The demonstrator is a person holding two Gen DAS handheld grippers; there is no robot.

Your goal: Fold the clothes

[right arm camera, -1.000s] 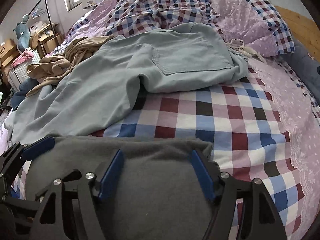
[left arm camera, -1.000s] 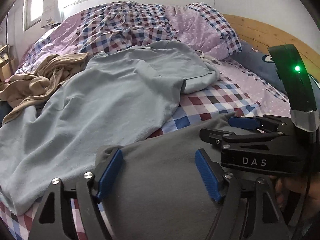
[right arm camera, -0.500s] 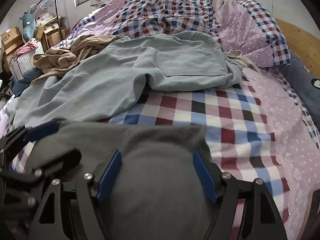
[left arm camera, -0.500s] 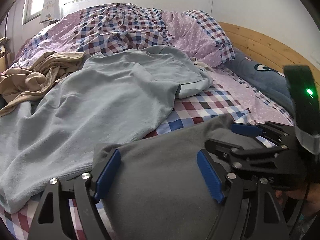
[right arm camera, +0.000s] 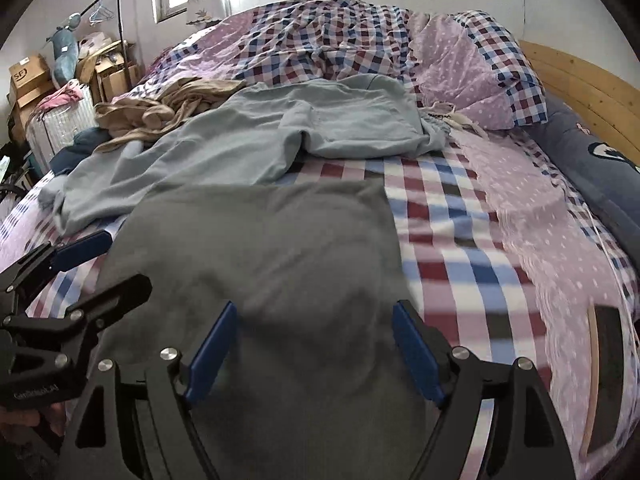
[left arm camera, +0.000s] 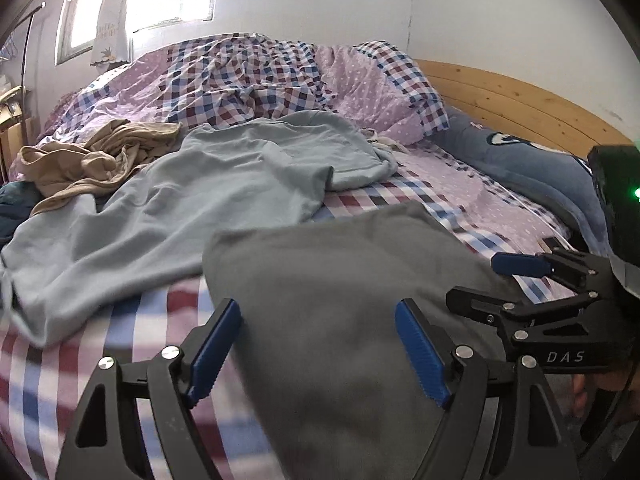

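1. Grey garment (right arm camera: 272,264) lies flat on the checked bedsheet (right arm camera: 448,216), folded to a rectangle, filling 6 o'clock of both views.
2. Left gripper (left arm camera: 318,350) over its near edge, jaws wide apart, blue pads (left arm camera: 420,356) clear of cloth, nothing clamped.
3. Right gripper (right arm camera: 312,350) same; its jaws have just been opening, wide now, grey fabric below, not pinched.
4. Light blue garment (left arm camera: 224,196) spread at 11 o'clock, touching the grey one's far edge.
5. Tan clothes (left arm camera: 92,160) bunched at 10 o'clock.
6. Wooden headboard (left arm camera: 512,100) at 2 o'clock, dark blue pillow (left arm camera: 532,168) beneath.
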